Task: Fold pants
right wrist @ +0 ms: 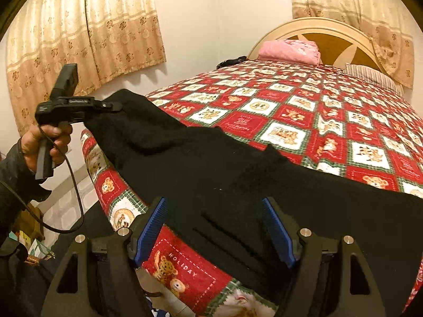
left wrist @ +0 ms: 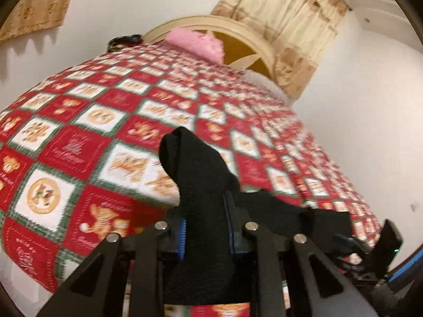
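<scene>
Black pants (right wrist: 211, 163) lie across the near corner of a bed with a red patchwork bedspread (right wrist: 317, 111). My left gripper (left wrist: 206, 227) is shut on a bunched fold of the pants (left wrist: 195, 163), which sticks up past its blue pads. In the right wrist view the left gripper (right wrist: 111, 105) holds that end lifted off the bed at the left, with a hand (right wrist: 45, 137) on its handle. My right gripper (right wrist: 215, 227) is open, its blue pads (right wrist: 150, 229) wide apart on either side of the flat cloth at the bed's near edge.
A pink folded blanket (right wrist: 290, 50) and a striped pillow (right wrist: 370, 76) lie by the cream headboard (right wrist: 330, 34). A dark item (right wrist: 230, 62) sits at the bed's far left edge. Beige curtains (right wrist: 79, 39) hang on the wall. A cable (right wrist: 74, 185) dangles from the left gripper.
</scene>
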Tool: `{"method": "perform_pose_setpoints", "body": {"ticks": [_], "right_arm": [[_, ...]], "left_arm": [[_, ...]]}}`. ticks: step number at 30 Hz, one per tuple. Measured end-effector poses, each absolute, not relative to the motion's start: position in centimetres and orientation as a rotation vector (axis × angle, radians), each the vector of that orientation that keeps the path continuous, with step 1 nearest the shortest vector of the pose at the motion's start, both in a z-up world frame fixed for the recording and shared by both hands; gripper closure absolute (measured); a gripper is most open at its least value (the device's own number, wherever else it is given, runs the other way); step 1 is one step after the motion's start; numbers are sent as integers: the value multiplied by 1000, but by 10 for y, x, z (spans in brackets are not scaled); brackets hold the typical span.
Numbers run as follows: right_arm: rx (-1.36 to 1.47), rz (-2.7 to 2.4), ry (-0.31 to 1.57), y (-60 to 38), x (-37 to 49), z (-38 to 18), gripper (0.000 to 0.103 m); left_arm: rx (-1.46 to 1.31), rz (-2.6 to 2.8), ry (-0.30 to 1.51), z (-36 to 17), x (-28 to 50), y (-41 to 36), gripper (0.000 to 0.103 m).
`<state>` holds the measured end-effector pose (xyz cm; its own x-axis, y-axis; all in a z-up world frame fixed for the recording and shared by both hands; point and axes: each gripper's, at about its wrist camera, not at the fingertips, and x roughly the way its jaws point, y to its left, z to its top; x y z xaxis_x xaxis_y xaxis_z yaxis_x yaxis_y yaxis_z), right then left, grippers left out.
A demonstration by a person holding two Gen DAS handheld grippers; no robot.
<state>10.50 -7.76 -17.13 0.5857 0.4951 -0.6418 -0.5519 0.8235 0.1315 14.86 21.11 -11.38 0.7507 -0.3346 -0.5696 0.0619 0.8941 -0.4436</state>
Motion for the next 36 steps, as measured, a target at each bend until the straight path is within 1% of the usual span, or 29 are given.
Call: {"method": "perform_pose_setpoints", "body": {"ticks": [3,12,20,26,36], "right_arm": [[-74,597,701,-88,100,-164,28],[-33,502,634,-138,88,-141,28],[39,400,637,-191,89,-137,28],[63,351,632,-220,84,-135,28],[211,264,619,-270,91,-144,28]], "left_arm": [[-401,-282,665,-97,148,190,80],[-354,-424,654,-70,153,123,80],[-284,-569,672,-50,160,54,80],[-245,-614,708,-48,166,11,80],[-162,-654,779,-59,177,-66,80]]}}
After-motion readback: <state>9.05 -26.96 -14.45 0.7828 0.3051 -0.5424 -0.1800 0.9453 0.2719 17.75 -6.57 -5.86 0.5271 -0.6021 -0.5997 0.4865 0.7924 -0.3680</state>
